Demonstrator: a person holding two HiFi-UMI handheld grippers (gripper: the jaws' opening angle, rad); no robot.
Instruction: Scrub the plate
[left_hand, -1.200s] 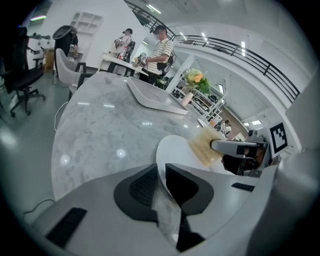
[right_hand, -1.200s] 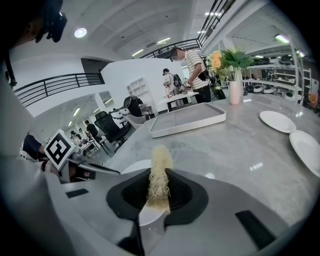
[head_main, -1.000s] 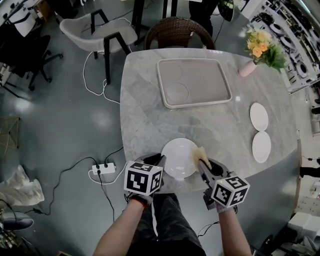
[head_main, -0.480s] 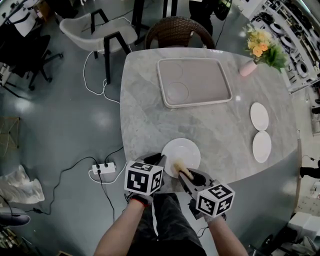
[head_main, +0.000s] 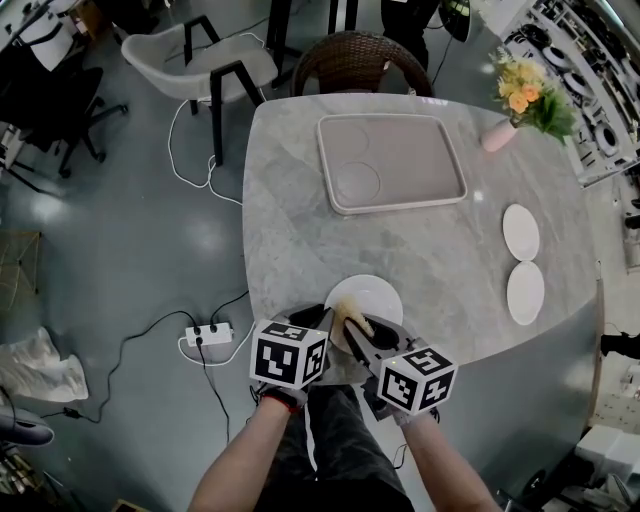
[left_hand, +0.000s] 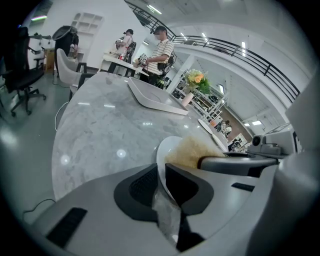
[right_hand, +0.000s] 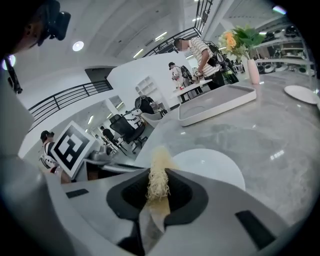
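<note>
Moving left, the scrubber (head_main: 349, 311) has crossed the plate (head_main: 381, 294).

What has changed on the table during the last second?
The right tongs, shut on the scrub pad, swept leftwards across the plate, from its right edge towards the left tongs. The left tongs kept their grip on the plate's rim; the plate stayed put.

Plate (head_main: 380, 295) partly hidden
I cannot see its near rim from above; the left gripper (head_main: 320, 320) and right gripper (head_main: 352, 328) cover it.
</note>
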